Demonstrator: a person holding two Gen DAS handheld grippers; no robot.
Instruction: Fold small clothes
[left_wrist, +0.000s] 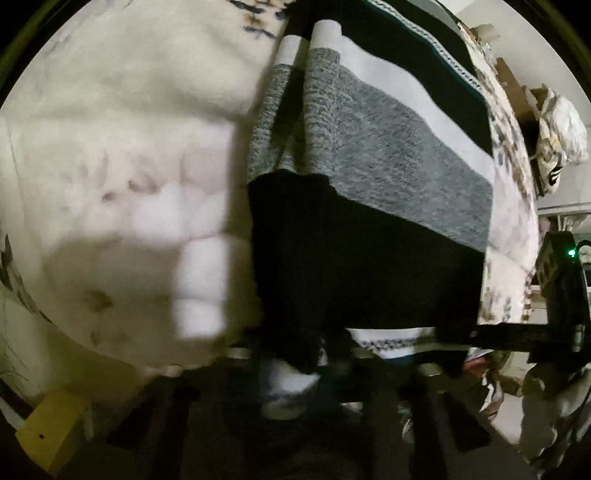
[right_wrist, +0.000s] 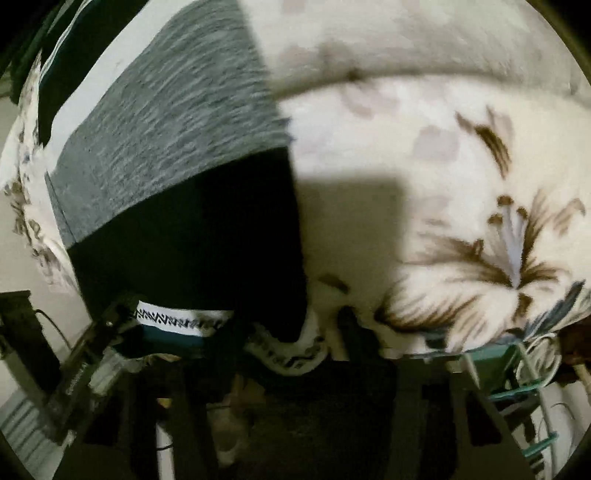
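A striped knit garment (left_wrist: 388, 166) with black, grey and white bands lies on a cream floral blanket (left_wrist: 129, 166). Its near hem with a zigzag trim (left_wrist: 388, 343) is lifted toward the camera. My left gripper (left_wrist: 295, 369) looks shut on the garment's near black and white corner; the image is blurred and dark there. In the right wrist view the same garment (right_wrist: 166, 155) fills the left half, and my right gripper (right_wrist: 291, 350) looks shut on its other near corner with the zigzag trim (right_wrist: 177, 319). The other gripper's body (left_wrist: 561, 288) shows at the right.
The floral blanket (right_wrist: 461, 221) covers the bed surface on both sides of the garment. A yellow block (left_wrist: 51, 432) sits at the lower left. Cables and teal hangers (right_wrist: 524, 387) lie at the lower right. A crumpled bag (left_wrist: 557, 140) is at the far right.
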